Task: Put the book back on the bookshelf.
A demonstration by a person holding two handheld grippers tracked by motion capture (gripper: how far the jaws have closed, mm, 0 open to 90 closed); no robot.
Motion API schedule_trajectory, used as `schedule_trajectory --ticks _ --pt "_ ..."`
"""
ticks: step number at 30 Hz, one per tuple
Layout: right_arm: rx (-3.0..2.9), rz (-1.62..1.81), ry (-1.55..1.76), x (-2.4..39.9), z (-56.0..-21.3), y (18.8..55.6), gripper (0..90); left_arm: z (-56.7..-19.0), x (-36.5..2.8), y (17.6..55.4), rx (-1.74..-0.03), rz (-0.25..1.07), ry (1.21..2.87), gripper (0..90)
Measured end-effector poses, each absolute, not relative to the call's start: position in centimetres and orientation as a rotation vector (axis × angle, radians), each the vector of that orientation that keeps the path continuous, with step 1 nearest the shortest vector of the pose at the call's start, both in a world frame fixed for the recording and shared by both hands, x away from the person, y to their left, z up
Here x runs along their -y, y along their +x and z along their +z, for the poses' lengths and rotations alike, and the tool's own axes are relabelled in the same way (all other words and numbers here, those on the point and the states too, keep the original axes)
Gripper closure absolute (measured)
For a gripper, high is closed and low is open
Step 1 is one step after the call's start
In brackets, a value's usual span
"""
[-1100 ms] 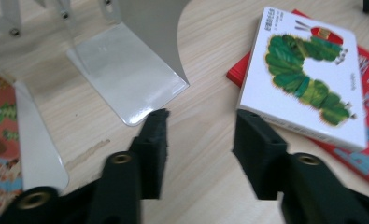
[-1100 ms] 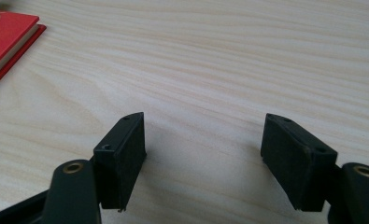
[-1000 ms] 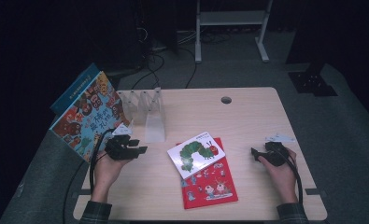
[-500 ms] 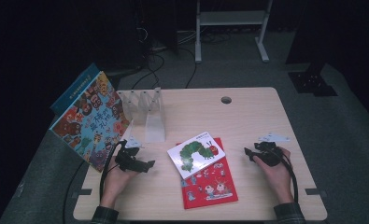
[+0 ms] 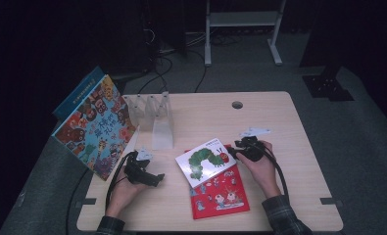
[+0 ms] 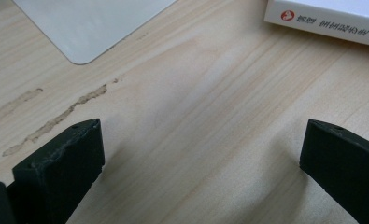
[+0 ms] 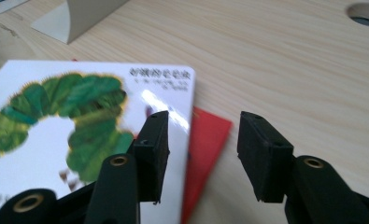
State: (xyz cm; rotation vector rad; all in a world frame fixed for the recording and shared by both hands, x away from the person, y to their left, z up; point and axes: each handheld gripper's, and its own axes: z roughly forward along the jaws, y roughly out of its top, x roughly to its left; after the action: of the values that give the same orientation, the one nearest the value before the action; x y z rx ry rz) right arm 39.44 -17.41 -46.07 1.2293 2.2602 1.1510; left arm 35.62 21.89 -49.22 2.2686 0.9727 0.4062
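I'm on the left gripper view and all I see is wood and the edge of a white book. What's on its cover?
Observer: The white book has a green caterpillar on its cover, and it lies on top of a red book.
Operator: Where's the other hand?
Observer: The right hand-held gripper is at the white book's right corner. Its jaws have just been closing with the book's edge between them, and the pads are not pressing yet.
Operator: And the grey thing up top?
Observer: That's the base of a clear book stand, which has no books in it.
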Motion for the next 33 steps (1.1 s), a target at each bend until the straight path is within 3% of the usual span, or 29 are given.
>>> schedule_trajectory --ticks 18,33 --pt "-2.338 1.120 1.225 11.2 -47.3 45.7 48.5 -50.0 -22.4 35.5 -0.885 0.395 2.216 0.0" --pt "-2.385 1.167 1.230 12.1 -47.7 45.1 54.5 -50.0 -22.4 35.5 -0.884 0.394 2.216 0.0"
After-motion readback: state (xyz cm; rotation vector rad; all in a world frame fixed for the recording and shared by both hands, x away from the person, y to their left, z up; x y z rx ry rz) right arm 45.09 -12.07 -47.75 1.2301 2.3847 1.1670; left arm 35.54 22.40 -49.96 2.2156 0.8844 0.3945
